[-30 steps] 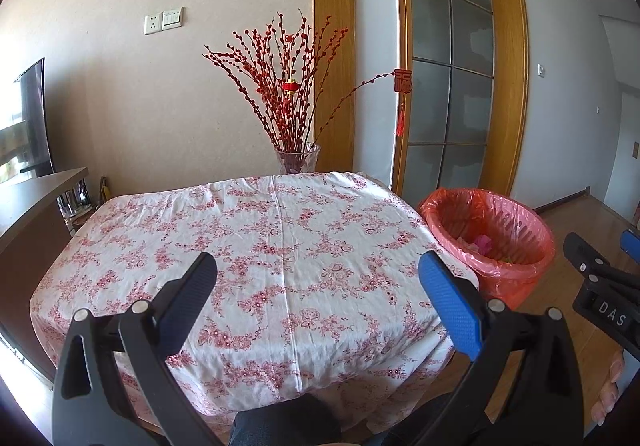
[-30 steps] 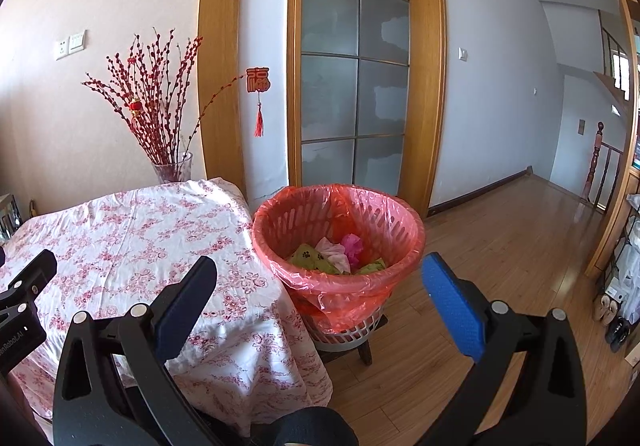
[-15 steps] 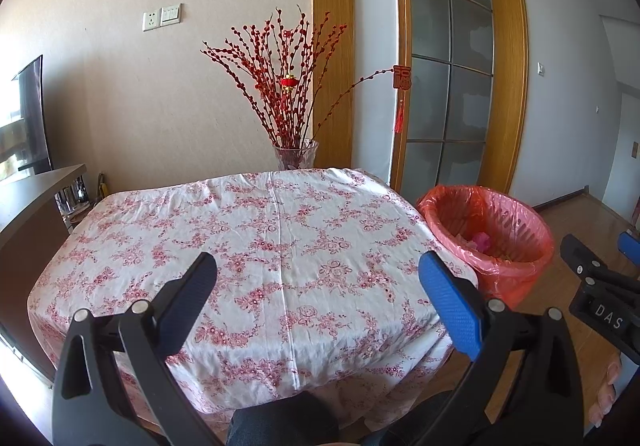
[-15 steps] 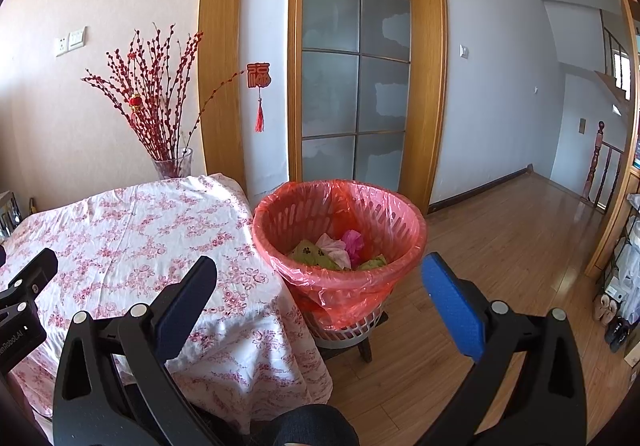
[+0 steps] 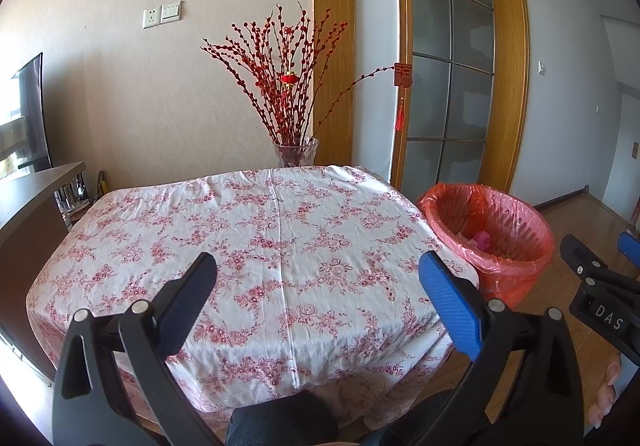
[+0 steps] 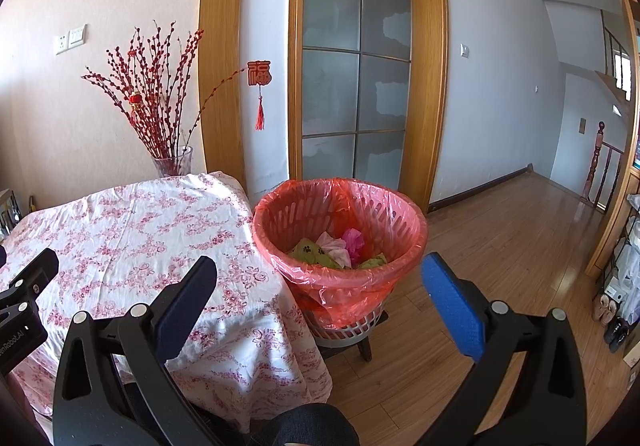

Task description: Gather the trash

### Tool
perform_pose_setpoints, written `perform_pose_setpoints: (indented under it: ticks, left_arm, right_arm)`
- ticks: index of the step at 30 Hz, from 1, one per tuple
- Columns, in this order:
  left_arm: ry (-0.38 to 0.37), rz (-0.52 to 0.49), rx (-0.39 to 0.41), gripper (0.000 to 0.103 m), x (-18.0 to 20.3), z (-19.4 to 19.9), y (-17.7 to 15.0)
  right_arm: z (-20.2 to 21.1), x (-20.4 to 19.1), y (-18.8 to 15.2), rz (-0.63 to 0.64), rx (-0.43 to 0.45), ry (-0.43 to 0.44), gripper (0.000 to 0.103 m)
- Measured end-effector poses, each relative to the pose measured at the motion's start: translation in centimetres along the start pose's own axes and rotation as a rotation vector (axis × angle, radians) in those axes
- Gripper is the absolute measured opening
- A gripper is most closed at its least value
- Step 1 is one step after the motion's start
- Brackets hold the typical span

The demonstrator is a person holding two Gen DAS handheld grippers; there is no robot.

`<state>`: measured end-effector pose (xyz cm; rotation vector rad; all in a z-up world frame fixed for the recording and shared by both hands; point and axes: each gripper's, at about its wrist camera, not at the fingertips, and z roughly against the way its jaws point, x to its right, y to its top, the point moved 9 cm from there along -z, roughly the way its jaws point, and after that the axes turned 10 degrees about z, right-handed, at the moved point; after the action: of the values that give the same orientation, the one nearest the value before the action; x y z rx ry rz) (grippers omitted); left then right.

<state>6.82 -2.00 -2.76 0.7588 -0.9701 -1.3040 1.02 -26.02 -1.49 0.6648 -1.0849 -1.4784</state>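
A white basket lined with an orange-red bag stands on a low stool at the table's right side; it also shows in the left wrist view as the bin. Crumpled pink, white and green trash lies inside it. My left gripper hangs open above the near edge of the floral tablecloth, holding nothing. My right gripper is open too, in front of the bin and a little below its rim. No loose trash shows on the cloth.
A glass vase of red branches stands at the table's far edge. A dark cabinet flanks the table on the left. A glass door is behind the bin, with wooden floor to the right. Shoes sit far right.
Both grippers have drawn back and risen slightly, so the table and bin sit a bit lower and smaller in view. Both stay open and empty.
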Motion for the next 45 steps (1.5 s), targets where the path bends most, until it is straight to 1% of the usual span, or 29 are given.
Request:
perform_pose_setpoints:
  ticks: [45]
  left_arm:
    - [0.011,0.010,-0.009,0.099,-0.36,-0.24,-0.39]
  right_arm:
    - [-0.09,-0.03,-0.56,0.006,-0.015,0.013,0.101]
